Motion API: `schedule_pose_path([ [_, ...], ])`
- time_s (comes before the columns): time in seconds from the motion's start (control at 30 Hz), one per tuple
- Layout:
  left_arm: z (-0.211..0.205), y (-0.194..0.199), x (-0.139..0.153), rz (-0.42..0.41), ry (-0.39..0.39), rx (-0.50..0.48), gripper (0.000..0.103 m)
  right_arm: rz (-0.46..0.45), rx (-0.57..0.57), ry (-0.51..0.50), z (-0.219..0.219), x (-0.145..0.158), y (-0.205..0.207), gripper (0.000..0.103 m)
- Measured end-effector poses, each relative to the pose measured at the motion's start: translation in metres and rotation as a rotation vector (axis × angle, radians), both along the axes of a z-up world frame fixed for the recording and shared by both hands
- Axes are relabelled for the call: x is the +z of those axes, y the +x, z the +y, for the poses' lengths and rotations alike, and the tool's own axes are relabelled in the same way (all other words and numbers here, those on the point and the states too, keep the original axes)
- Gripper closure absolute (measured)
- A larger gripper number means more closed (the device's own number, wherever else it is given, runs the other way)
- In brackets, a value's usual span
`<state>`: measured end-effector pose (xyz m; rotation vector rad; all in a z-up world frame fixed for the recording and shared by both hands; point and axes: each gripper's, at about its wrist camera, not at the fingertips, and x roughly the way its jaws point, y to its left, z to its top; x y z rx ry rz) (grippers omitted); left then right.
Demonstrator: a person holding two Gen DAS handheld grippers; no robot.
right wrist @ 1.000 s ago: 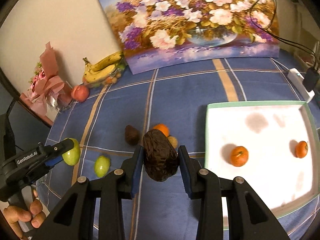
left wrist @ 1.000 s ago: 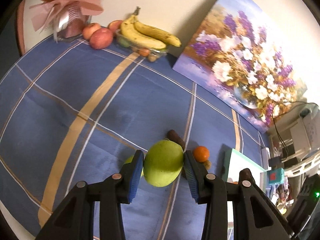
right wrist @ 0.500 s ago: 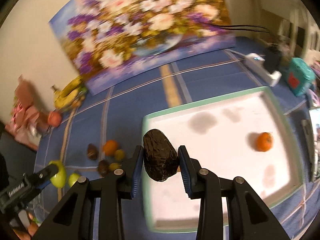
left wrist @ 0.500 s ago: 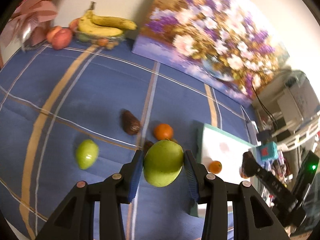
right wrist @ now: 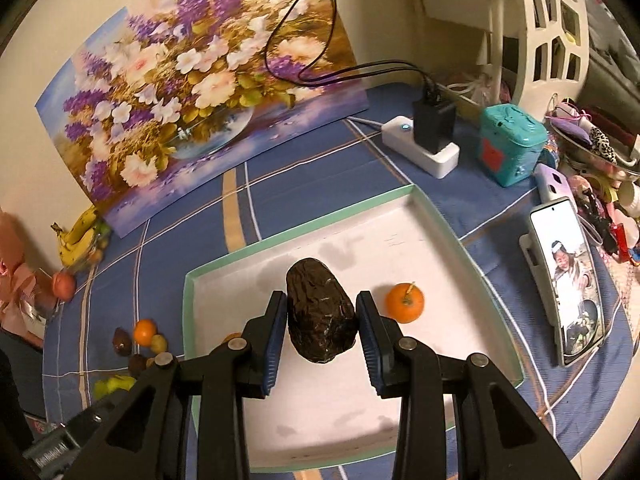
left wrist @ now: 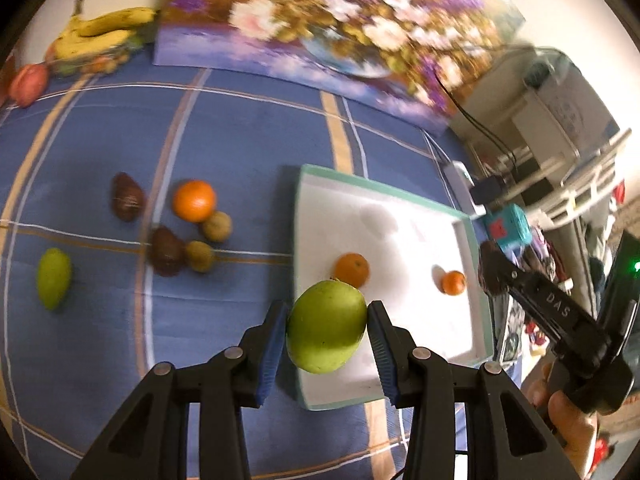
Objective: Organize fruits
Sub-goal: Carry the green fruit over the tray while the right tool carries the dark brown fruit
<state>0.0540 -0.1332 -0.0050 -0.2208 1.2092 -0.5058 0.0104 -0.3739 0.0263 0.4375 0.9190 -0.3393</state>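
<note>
1. The left gripper [left wrist: 327, 334] squeezes a big green mango [left wrist: 326, 326] between its blue pads. The mango is smooth and round, and its jaws are only as wide as the fruit.
2. The right gripper [right wrist: 321, 318] squeezes a dark brown avocado [right wrist: 320, 316]. Its skin is bumpy and shiny. Its jaws are closed on the fruit's sides.
3. The white tray [right wrist: 472, 264] has a green rim. The avocado hangs over the middle of the tray. The mango hangs over the tray's near left edge.
4. Two oranges [left wrist: 352, 269] lie inside the tray, well apart.
5. Left of the tray, on the blue checked cloth [left wrist: 224, 128], lie more fruits: an orange, two dark avocados, two small brown ones and a small green mango [left wrist: 54, 278].
6. Behind the tray a flower painting [right wrist: 192, 92] leans on the wall. Bananas [left wrist: 104, 34] sit far left of the tray, by the painting.
7. Right of the tray stands a phone [right wrist: 564, 280], and behind it a teal box [right wrist: 512, 144] and a white power strip [right wrist: 420, 148].
</note>
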Motion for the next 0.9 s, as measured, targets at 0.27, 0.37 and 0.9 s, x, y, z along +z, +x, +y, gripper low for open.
schedule_pose_path([
  [0.27,-0.027,0.001,-0.013,0.004,0.023,-0.032,0.059,0.013,0.016,0.013,-0.014,-0.006,-0.004,0.066],
  [0.37,-0.033,0.002,-0.016,-0.002,0.028,-0.04,0.06,0.024,0.007,0.015,-0.02,-0.01,-0.007,0.066],
  [0.9,-0.065,0.007,-0.049,0.038,0.109,-0.074,0.059,0.125,0.006,0.018,-0.04,-0.042,-0.004,0.066],
])
